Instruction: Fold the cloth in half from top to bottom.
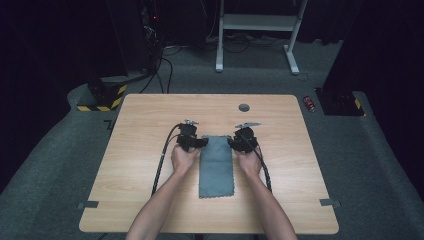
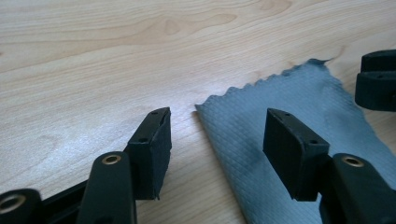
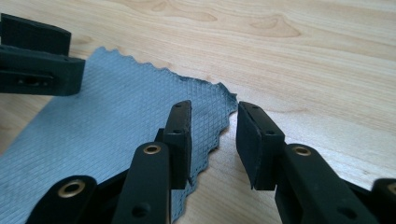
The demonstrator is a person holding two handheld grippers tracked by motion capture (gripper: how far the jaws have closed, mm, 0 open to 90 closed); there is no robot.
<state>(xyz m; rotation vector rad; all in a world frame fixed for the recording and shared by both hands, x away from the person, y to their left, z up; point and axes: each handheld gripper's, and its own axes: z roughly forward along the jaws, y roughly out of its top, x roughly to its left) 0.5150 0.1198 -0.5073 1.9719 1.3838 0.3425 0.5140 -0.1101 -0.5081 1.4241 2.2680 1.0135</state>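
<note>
So the person is working on one grey microfibre cloth [image 1: 216,166], which is lying flat as a long folded strip on the wooden counter [image 1: 150,120], roughly in the middle and a bit toward the person. Both grippers are sitting at the cloth's far end, one at each corner.

Left gripper [image 2: 217,140]: jaws are standing open, straddling the cloth's far left corner, one pad over bare wood, the other over fabric, nothing pinched. Right gripper [image 3: 212,140]: jaws are also parted, with the zigzag-cut far right corner lying in the gap; the pads aren't pressing on it as far as I can tell.

My read is that they're lining up to grab both far corners, probably for another fold. Next move is calling for both sets of jaws to dip until a pad slides under the edge, then close on the top layers evenly.

Count: one cloth, two grippers, one counter, one small dark round cap [image 1: 244,107] beyond the cloth.
</note>
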